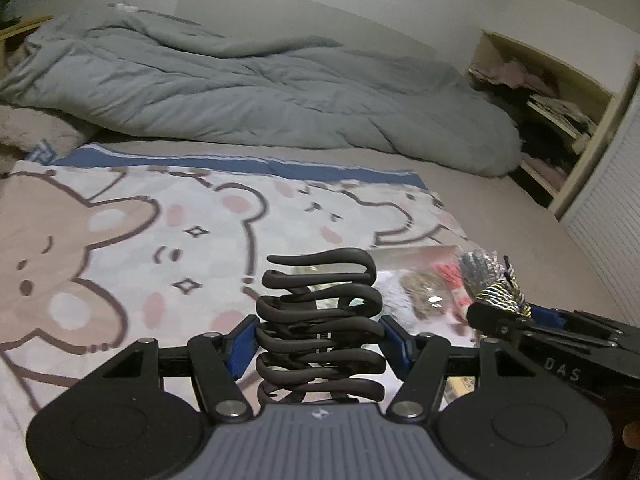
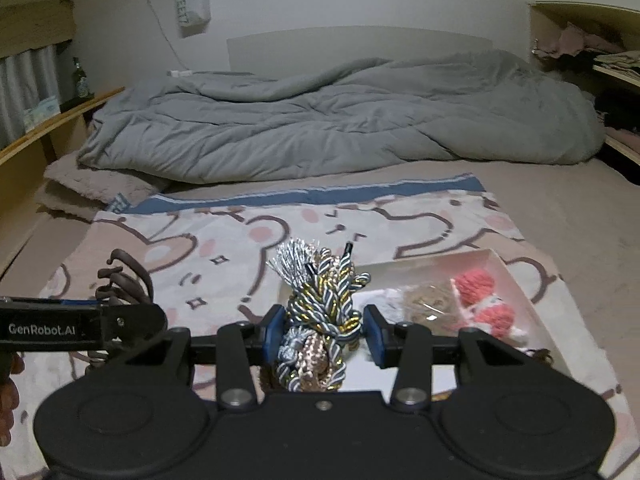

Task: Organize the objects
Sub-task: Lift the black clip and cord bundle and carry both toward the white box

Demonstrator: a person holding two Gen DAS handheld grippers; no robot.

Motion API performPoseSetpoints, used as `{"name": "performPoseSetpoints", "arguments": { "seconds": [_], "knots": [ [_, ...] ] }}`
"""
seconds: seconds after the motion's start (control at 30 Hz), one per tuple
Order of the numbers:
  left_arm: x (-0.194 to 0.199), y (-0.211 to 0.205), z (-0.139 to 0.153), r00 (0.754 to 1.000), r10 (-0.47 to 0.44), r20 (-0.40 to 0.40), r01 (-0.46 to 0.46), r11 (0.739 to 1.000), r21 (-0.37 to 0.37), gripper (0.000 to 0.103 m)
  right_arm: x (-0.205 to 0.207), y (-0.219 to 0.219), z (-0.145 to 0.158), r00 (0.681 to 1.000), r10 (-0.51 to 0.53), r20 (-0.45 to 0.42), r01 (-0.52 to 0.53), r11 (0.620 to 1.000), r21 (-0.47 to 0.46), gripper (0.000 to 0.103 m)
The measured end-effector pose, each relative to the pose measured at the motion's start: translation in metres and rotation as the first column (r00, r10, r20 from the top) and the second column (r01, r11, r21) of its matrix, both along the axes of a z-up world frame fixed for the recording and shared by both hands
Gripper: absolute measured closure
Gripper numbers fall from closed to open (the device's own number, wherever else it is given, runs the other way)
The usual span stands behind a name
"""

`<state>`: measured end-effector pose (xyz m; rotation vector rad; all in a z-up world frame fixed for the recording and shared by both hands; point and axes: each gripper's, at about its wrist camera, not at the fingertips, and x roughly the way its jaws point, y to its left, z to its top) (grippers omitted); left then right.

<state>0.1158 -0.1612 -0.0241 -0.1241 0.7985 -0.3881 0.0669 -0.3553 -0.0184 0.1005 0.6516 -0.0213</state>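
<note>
Black hair claw between left gripper pads

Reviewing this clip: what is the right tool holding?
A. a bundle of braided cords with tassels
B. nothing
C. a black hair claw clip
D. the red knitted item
A: in the right wrist view the right tool is closed on the bundle of braided cords, while the red knitted item lies in the tray.

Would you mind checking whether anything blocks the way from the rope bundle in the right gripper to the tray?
Nothing visible does. The right gripper holds the braided rope bundle just left of the white tray, with only bare blanket around.
</note>
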Motion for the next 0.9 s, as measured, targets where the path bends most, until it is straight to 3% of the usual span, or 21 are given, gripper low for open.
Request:
{"name": "performPoseSetpoints", "arguments": {
  "seconds": [0.3,0.53,0.9],
  "knots": [
    [0.001,-0.042,-0.022,0.995,-0.062,-0.079,0.058,0.997,-0.044,0.038,-0.003,-0.036,-0.023,0.996,-0.052,-0.077,0.054,0.998,0.016,0.059],
    [0.009,-0.060,-0.050,0.979,-0.054,-0.196,0.033,0.993,-0.111,0.038,0.005,-0.049,-0.057,0.978,-0.027,-0.208,0.030,1.000,0.009,0.059],
    [0.021,-0.068,-0.075,0.954,-0.029,-0.298,-0.017,0.988,-0.151,0.038,0.018,-0.046,-0.082,0.962,0.021,-0.273,-0.024,1.000,-0.008,0.059]
  ]
}}
